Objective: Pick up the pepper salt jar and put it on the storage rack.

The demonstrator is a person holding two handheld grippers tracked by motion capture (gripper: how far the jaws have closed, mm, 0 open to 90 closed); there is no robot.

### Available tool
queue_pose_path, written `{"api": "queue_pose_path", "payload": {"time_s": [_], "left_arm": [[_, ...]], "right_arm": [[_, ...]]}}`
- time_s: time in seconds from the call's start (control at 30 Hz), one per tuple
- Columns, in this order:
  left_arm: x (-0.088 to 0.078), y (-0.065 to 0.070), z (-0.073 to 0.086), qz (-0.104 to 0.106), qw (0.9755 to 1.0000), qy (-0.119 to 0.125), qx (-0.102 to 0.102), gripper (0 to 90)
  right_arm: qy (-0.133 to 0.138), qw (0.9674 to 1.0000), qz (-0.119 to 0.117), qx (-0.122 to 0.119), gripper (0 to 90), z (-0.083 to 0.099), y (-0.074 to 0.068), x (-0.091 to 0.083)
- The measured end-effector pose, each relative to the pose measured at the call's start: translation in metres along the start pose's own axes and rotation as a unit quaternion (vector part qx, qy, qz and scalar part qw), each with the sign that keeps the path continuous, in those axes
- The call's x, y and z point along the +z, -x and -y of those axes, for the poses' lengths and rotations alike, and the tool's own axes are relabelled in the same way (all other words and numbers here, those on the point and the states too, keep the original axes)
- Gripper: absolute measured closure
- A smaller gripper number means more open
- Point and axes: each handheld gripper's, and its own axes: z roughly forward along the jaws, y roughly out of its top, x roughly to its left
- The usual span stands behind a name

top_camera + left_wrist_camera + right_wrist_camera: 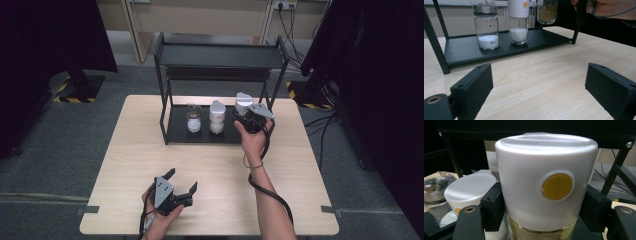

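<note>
A black two-tier rack [177,134] stands at the back of the wooden table. On its lower shelf [461,51] stand a glass jar with a silver lid [193,119] [486,27] and a white-capped jar of white grains [217,116] [518,22] [469,190]. At the shelf's right end, my right gripper [244,114] [544,207] is shut on a third white-capped jar with a yellow dot and brownish contents [243,102] [547,11] [544,170]; it seems slightly raised. My left gripper [182,180] [539,82] is open, low over the table's near edge, holding nothing.
The rack's top shelf [220,55] overhangs the jars, with upright posts at its corners. Bare tabletop [215,160] lies between the rack and my left gripper. Dark curtains and stand bases surround the table on the floor.
</note>
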Motion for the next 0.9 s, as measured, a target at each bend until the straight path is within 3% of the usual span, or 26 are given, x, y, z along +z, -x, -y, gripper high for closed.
{"api": "queue_pose_path", "payload": {"time_s": [0.9], "left_arm": [[0.0,0.0,0.0,0.001,1.0,0.0,-0.002,7.6]], "right_arm": [[-0.026,0.9996,0.011,0.003,30.9,0.01,-0.001,0.023]]}}
